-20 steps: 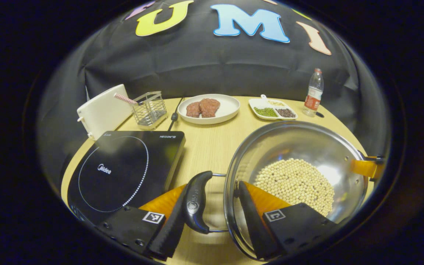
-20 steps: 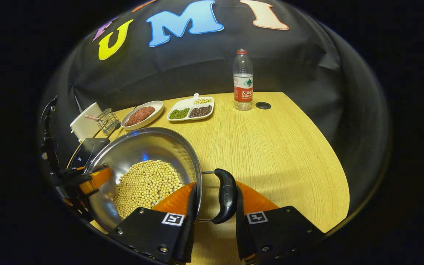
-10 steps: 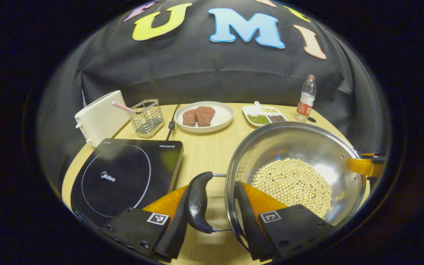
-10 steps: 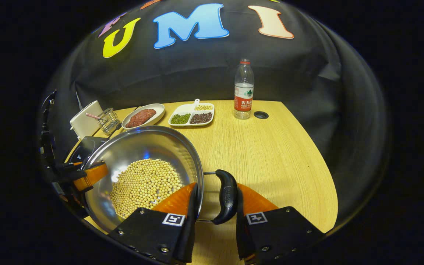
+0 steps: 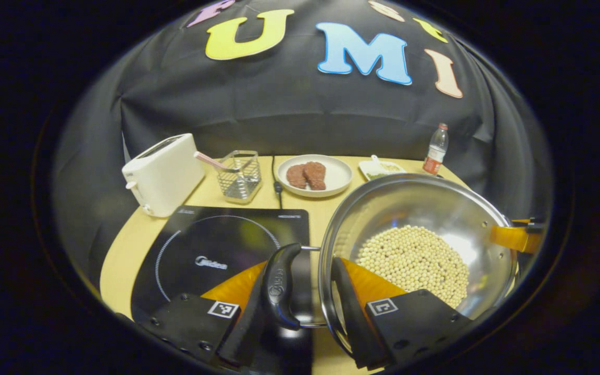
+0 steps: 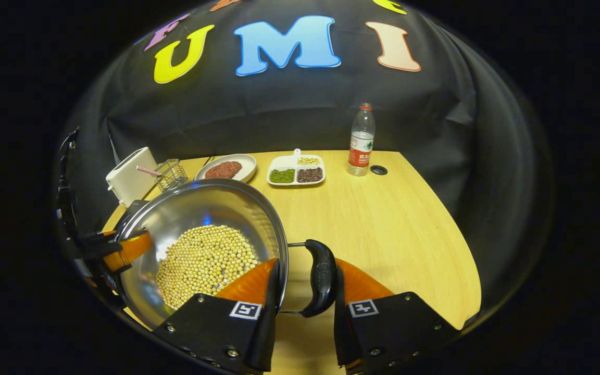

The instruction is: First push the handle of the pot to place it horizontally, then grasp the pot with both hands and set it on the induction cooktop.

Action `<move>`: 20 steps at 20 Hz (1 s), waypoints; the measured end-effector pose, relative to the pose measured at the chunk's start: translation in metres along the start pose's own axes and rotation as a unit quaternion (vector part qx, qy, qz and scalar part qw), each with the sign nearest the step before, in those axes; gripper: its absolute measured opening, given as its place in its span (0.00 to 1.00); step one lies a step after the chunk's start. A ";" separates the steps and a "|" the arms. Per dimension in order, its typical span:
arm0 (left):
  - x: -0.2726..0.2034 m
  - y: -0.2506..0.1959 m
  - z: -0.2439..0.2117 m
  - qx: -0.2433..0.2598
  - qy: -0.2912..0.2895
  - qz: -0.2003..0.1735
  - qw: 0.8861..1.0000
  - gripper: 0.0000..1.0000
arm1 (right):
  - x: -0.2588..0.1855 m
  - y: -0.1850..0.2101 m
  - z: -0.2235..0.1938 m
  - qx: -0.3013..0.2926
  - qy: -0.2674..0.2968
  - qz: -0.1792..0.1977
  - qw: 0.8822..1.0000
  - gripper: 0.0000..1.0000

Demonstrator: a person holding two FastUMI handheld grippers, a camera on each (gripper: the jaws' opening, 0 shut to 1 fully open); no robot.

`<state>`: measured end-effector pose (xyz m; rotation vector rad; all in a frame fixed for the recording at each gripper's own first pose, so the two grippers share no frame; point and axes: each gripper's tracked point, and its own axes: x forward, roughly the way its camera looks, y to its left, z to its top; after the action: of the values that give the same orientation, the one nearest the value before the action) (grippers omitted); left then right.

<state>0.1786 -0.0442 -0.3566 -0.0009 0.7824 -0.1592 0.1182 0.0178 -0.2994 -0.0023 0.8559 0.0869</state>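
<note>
Step in hand: the two-handed carry toward the induction cooktop [image 5: 211,255]; the push on the handle looks done, since both side handles lie level.

The left tool [image 5: 300,312], at bottom centre of the left gripper view, is nearly closed with its fingers straddling the pot's left handle [image 5: 279,286]: one finger outside the grip, the other inside the rim. Whether both actually press on it, cannot tell. The right tool [image 6: 302,307], bottom centre of the right gripper view, sits the same way on the right handle [image 6: 322,276], fingers close on either side (contact looks likely, not certain).

The steel pot [image 5: 414,208], holding soybeans [image 5: 414,260], fills the lower right of the left gripper view. Its left handle overlaps the cooktop's right edge in the frame; the bowl is mostly to the right of the cooktop, seemingly off the tabletop [image 6: 383,219].

Next move needs a level shift toward frame left until the base centres over the ring, then an even lowering, or the beans slide. Both tools point forward from opposite sides, roughly level.
</note>
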 end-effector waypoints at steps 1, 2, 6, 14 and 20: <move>-0.002 0.016 0.001 0.000 0.000 0.000 1.000 0.75 | 0.000 0.015 0.000 0.002 -0.002 0.000 1.000 0.46; -0.003 0.032 0.002 0.001 0.000 0.000 1.000 0.75 | -0.001 0.029 -0.001 0.003 -0.002 -0.001 1.000 0.46; -0.005 0.095 0.011 -0.001 -0.005 0.003 1.000 0.75 | 0.001 0.088 0.006 0.002 -0.007 0.000 1.000 0.46; 0.005 0.200 0.010 -0.011 0.005 0.030 0.999 0.75 | 0.031 0.181 0.006 0.002 0.007 0.020 1.000 0.46; 0.024 0.244 -0.001 -0.020 0.013 0.044 0.999 0.79 | 0.055 0.218 0.005 0.005 0.017 0.031 0.999 0.46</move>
<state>0.2295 0.1937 -0.3885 -0.0018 0.8096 -0.0614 0.1414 0.2394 -0.3304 0.0323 0.8902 0.1401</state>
